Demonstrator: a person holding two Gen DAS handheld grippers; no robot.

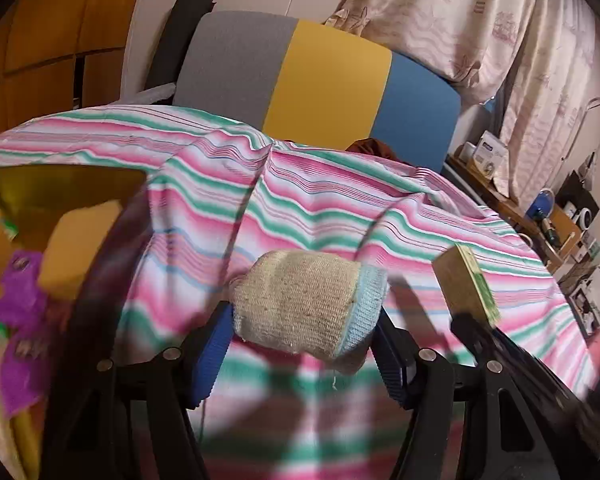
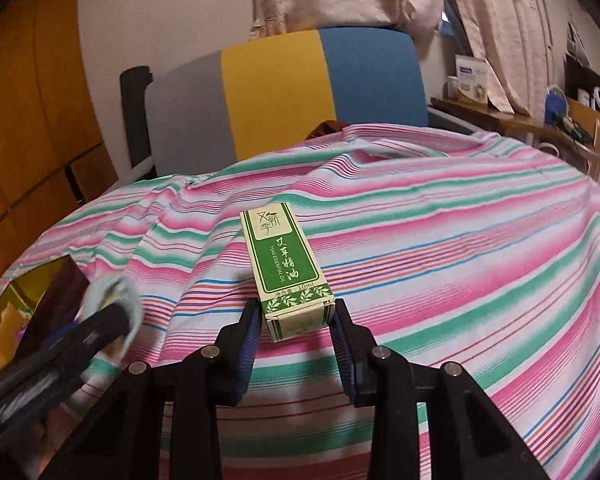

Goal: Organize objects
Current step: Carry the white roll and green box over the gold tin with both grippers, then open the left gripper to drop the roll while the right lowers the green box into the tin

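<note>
Knitted and soft, the sock [image 1: 306, 306] squashes lightly between the left gripper [image 1: 302, 354] pads above the striped cloth [image 1: 340, 208] near its left edge, while the right gripper [image 2: 296, 320] pinches the stiff, light box [image 2: 286, 268] by its near end, best held there gently.

A striped cloth under a three-colour chair back, with curtains and a cluttered shelf beyond.

The cloth [image 2: 440, 248], banded pink, green and white, lies rumpled over the whole surface. Behind it stands a chair back [image 2: 284, 96] in grey, yellow and blue panels. Pale patterned curtains [image 1: 480, 20] hang at the right, above a wooden shelf [image 1: 516, 208] crowded with small boxes. Orange wooden panelling [image 2: 24, 120] fills the left.
</note>
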